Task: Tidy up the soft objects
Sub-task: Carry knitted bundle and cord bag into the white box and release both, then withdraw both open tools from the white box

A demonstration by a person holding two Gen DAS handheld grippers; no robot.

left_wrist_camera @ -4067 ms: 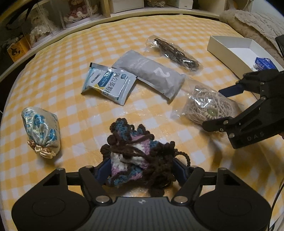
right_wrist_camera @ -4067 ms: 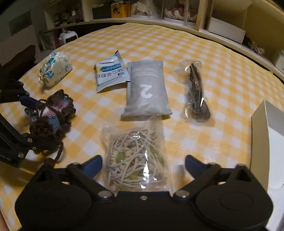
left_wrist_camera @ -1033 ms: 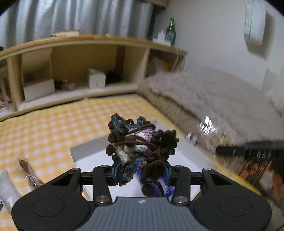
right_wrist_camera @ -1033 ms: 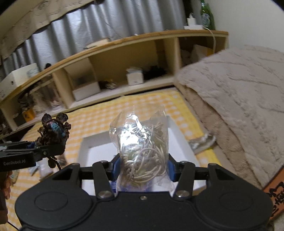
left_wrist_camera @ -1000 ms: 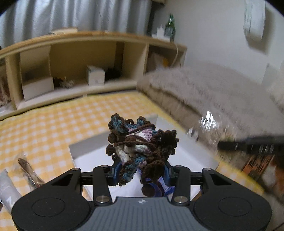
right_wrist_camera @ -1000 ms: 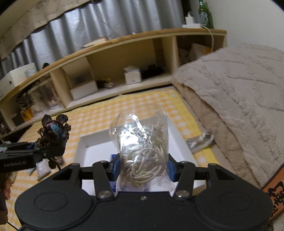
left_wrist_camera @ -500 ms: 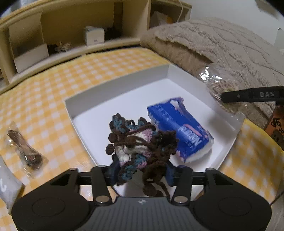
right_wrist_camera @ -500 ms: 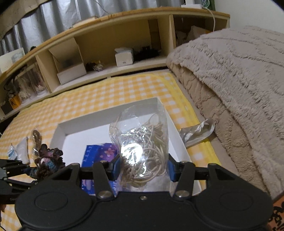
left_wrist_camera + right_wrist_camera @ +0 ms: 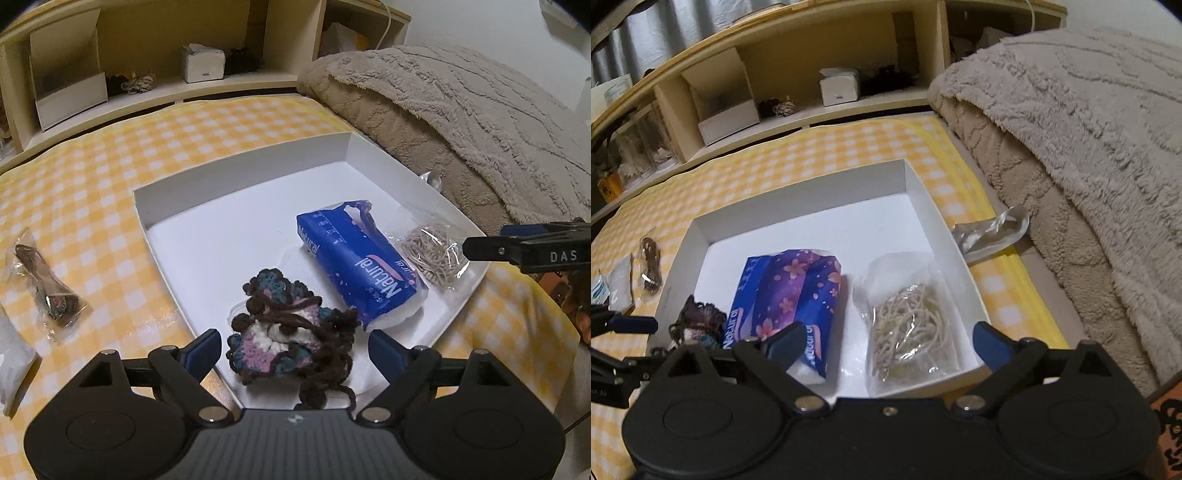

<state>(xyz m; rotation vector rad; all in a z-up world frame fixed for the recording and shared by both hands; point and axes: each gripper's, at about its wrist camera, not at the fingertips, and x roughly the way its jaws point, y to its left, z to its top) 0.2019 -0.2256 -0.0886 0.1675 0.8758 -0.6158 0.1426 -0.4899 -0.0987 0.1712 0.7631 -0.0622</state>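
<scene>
With both grippers hanging over the shallow white cardboard box [image 9: 236,173], each pair of jaws stands spread wide and pinches nothing.

Left gripper [image 9: 295,347]: the brown, blue and pink crocheted yarn pouch [image 9: 291,332] lies between its blue-padded fingers [image 9: 205,349], free of both pads, at the box's near-left corner. A loose brown tail trails toward the gripper body.

Right gripper [image 9: 888,341]: the clear plastic bag of beige cord [image 9: 910,328] lies on the box floor between its fingers, long axis running away from the camera, close to the right-hand wall.

Between the two sits the blue floral soft tissue pack [image 9: 790,295], touching the pouch and just beside the cord bag.

Count in box: 3 items (1 pouch, 1 tissue pack, 1 cord bag).

Count outside on the yellow-and-white checked cloth [image 9: 92,192]: 1 clear bag of dark brown cord [image 9: 46,291], 1 grey pillow packet [image 9: 620,288] at frame edge, and a sliver of a blue-and-white sachet [image 9: 597,291].

Judgement: the remaining items lie to the left of the box, well apart from it; the left gripper is the nearer one. The brown-cord bag lies lengthwise, away from the camera.
</scene>
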